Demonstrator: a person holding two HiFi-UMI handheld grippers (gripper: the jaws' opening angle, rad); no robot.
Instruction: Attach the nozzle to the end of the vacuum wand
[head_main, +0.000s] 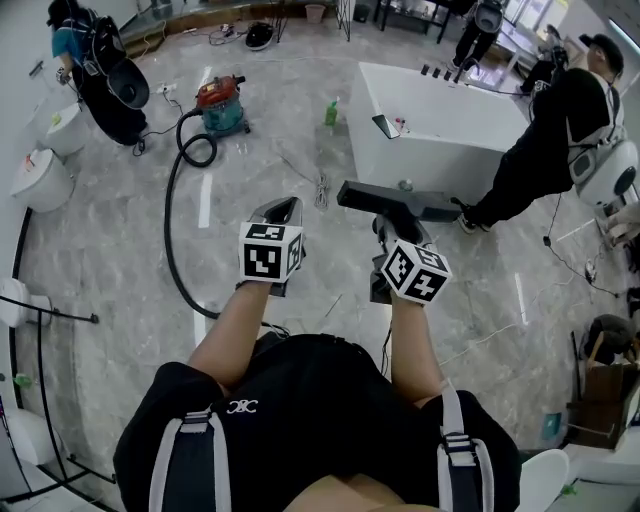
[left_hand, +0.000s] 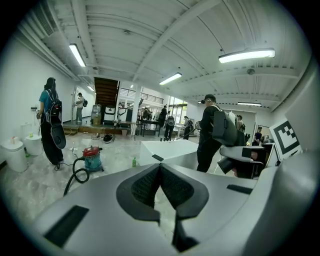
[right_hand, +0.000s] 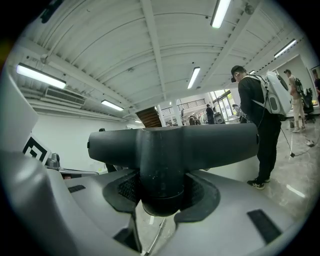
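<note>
L claw (head_main: 283, 207) closed, R claw (head_main: 386, 217) full

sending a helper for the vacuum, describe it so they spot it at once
From the big white counter, look left in the head view, past the small green bottle. The vacuum is the squat canister there: the only thing with a red lid, teal body and long black hose.

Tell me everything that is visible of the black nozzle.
The nozzle is matt black, plastic-looking and T-shaped: a long flat head across a round neck. The right claw is shut on the neck, a pad on each side, holding it above the floor with the head level and crosswise. Nothing else touches it.
</note>
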